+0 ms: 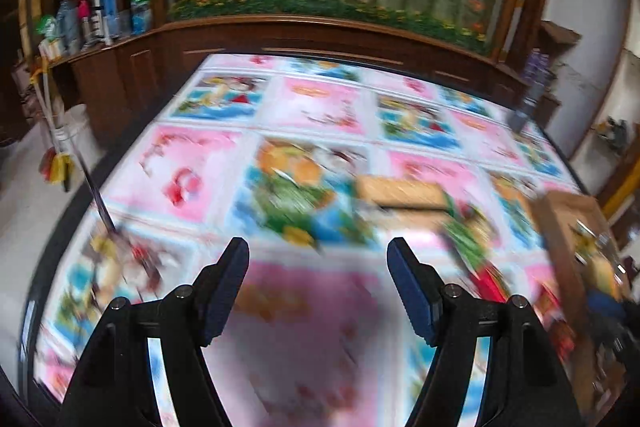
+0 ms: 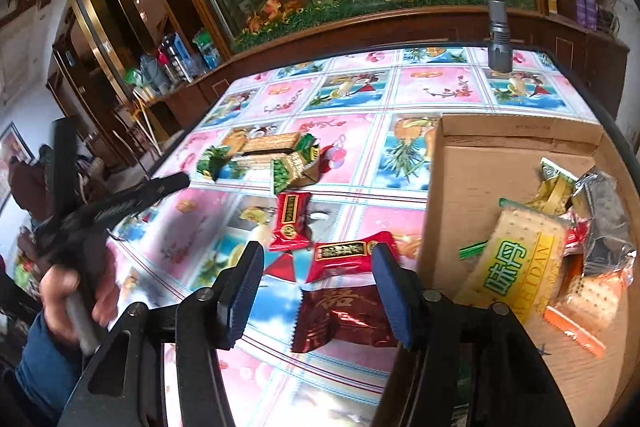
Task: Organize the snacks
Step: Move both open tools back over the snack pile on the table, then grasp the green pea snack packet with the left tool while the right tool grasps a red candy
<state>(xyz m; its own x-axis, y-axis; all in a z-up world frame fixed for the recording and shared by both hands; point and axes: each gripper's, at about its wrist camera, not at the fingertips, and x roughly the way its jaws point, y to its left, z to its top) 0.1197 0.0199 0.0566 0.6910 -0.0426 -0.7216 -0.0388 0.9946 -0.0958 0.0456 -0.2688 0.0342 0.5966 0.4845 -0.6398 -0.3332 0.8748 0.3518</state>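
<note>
At the far left of the right wrist view, a hand (image 2: 76, 291) in a blue sleeve holds the left gripper (image 2: 132, 195) over the table's edge; seen from its own blurred camera, its fingers (image 1: 224, 287) stand spread with only the patterned tablecloth (image 1: 180, 171) between them. Further in, on the cloth, lie two green-ended biscuit packs (image 2: 260, 155), touching each other. Nearer the camera sits a small red snack packet (image 2: 290, 223), and just beside it a second red packet (image 2: 352, 255) with a dark label. Below these, a dark maroon foil packet (image 2: 344, 319) lies flat between the blue pads of the right gripper (image 2: 316, 291), whose jaws stand apart on either side of it; I cannot tell whether the pads touch the foil. To the right is an open cardboard box (image 2: 472, 179), holding a yellow cracker pack (image 2: 520, 263), an orange cracker pack (image 2: 588, 303), a silver foil pack (image 2: 604, 215) and some yellow wrappers (image 2: 556, 183). A grey metal pole (image 2: 498, 27) stands at the table's far side
</note>
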